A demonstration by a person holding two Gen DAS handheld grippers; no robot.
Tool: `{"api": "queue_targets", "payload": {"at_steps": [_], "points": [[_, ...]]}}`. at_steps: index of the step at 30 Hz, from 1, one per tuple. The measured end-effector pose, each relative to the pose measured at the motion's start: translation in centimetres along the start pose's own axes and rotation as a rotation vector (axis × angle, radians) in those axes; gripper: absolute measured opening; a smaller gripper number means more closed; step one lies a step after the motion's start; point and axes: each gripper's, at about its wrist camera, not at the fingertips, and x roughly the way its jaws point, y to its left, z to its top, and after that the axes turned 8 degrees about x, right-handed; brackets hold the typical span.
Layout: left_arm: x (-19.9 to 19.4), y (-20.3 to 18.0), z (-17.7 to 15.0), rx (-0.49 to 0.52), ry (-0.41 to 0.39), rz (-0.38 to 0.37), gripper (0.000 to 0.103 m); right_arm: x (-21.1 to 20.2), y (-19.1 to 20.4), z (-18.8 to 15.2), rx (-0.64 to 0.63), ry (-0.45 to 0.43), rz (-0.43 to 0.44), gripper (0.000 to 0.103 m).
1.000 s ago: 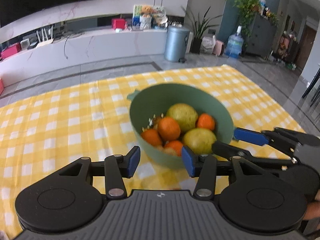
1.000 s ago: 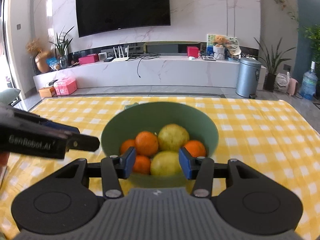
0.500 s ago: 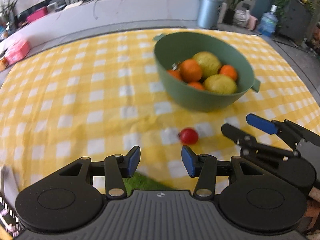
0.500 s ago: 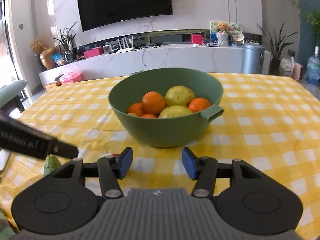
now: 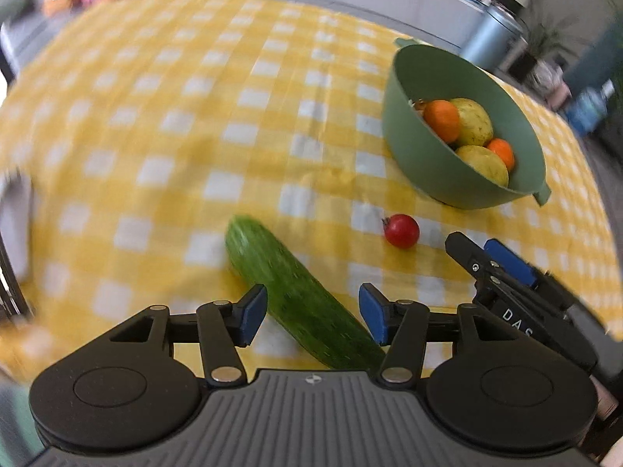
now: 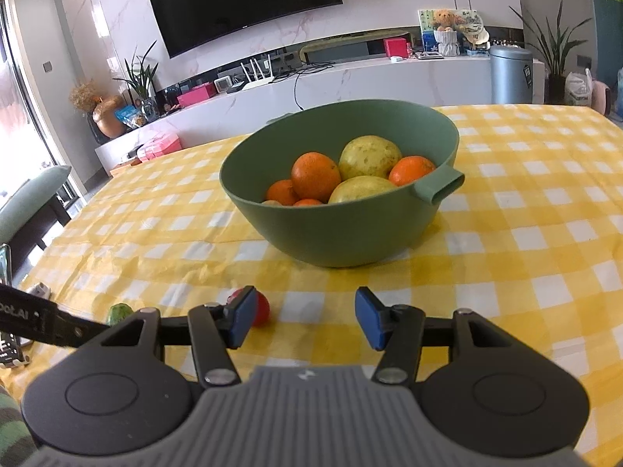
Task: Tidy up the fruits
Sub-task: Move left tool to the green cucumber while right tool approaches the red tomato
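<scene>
A green bowl of oranges and yellow-green fruits stands on the yellow checked cloth. A green cucumber lies on the cloth, and its near end runs between the fingers of my left gripper, whose jaws are opening and do not touch it. A small red tomato lies in front of the bowl. My right gripper hovers open just right of the tomato, which its left finger partly hides. The cucumber's tip shows at the left of the right wrist view.
A phone-like device lies at the table's left edge. Past the table stand a white TV bench, a grey bin and plants. The cloth to the left of the bowl is bare.
My left gripper swung away from the bowl and tilted down over the cucumber, its jaws widening. My right gripper sank from above the bowl to just over the cloth beside the tomato.
</scene>
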Motion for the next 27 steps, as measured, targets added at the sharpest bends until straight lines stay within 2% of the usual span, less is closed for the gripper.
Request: {"api": "queue_targets", "payload": {"at_steps": [6, 9, 12, 18, 23, 27], "points": [[1.0, 0.3, -0.8, -0.12, 0.01, 0.037, 0.064, -0.3, -0.5, 0.1, 0.035, -0.001, 0.017, 0.053], [1.5, 0.4, -0.9, -0.171, 0.007, 0.025, 0.066, -0.2, -0.4, 0.0, 0.025, 0.003, 0.028, 0.053], [1.7, 0.2, -0.9, -0.212, -0.005, 0.053, 0.069, 0.1, -0.1, -0.1, -0.003, 0.005, 0.028, 0.053], [2.8, -0.5, -1.1, -0.214, 0.0, 0.107, 0.068, 0.5, -0.3, 0.0, 0.006, 0.018, 0.033, 0.053], [2.9, -1.4, -1.2, -0.193, -0.025, 0.144, 0.067, 0.7, -0.4, 0.0, 0.016, 0.022, 0.038, 0.053], [2.8, -1.8, -1.4, -0.171, -0.049, 0.161, 0.06, 0.6, -0.5, 0.0, 0.021, 0.021, 0.041, 0.053]]}}
